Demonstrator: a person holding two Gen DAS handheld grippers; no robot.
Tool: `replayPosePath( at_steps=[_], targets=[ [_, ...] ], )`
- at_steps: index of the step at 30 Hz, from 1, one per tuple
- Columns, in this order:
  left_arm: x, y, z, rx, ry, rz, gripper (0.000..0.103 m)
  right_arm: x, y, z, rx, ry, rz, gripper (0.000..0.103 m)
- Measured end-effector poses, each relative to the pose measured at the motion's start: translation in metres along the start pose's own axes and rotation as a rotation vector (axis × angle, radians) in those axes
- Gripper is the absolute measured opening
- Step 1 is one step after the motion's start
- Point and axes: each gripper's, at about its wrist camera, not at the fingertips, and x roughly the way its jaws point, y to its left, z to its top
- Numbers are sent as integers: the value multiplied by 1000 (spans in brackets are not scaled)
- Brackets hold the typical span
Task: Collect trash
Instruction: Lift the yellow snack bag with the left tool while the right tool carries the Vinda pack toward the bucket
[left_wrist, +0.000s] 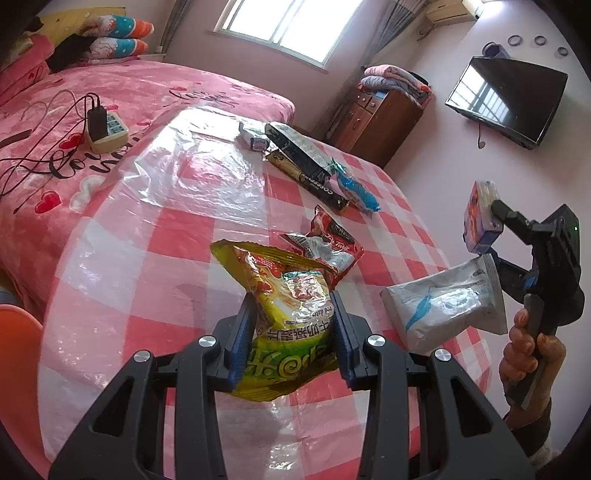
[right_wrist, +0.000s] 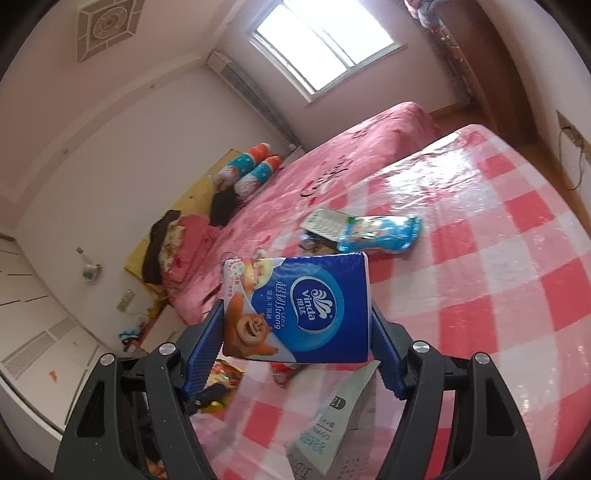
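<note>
My left gripper (left_wrist: 291, 325) is shut on a yellow-green snack bag (left_wrist: 284, 314) and holds it above the checked table (left_wrist: 155, 280). My right gripper (right_wrist: 299, 325) is shut on a blue Vinda tissue pack (right_wrist: 306, 310), which also shows in the left wrist view (left_wrist: 480, 218), raised off the table's right side. A white-blue pouch (left_wrist: 443, 306) hangs just under that gripper; it also shows in the right wrist view (right_wrist: 332, 424). On the table lie a red wrapper (left_wrist: 328, 243), a dark coffee box (left_wrist: 306, 166), a blue wrapper (left_wrist: 358, 192) and a small white packet (left_wrist: 251, 134).
A pink bed (left_wrist: 74, 122) with a power strip and cables (left_wrist: 107, 129) runs along the table's left side. A wooden cabinet (left_wrist: 376, 118) and a wall TV (left_wrist: 506, 99) stand beyond the far end. An orange chair (left_wrist: 18, 354) is at left.
</note>
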Motion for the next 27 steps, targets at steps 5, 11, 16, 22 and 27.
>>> replayPosePath(
  at_steps=[5,11,16,22,27],
  targets=[
    [-8,4,-2,-6,-14,-8,41,12,25,5,-31,13,45,72],
    [-19,13,-3,-24,-32,-8,41,38,47,10,-23,50,133,72],
    [-30,26,-5,-49,-48,3,41,66,68,10,-42,97,186,72],
    [-41,40,-8,-77,-63,20,41,90,95,5,-86,146,228,72],
    [-47,55,-9,-103,-74,32,41,113,111,-7,-119,201,227,72]
  ],
)
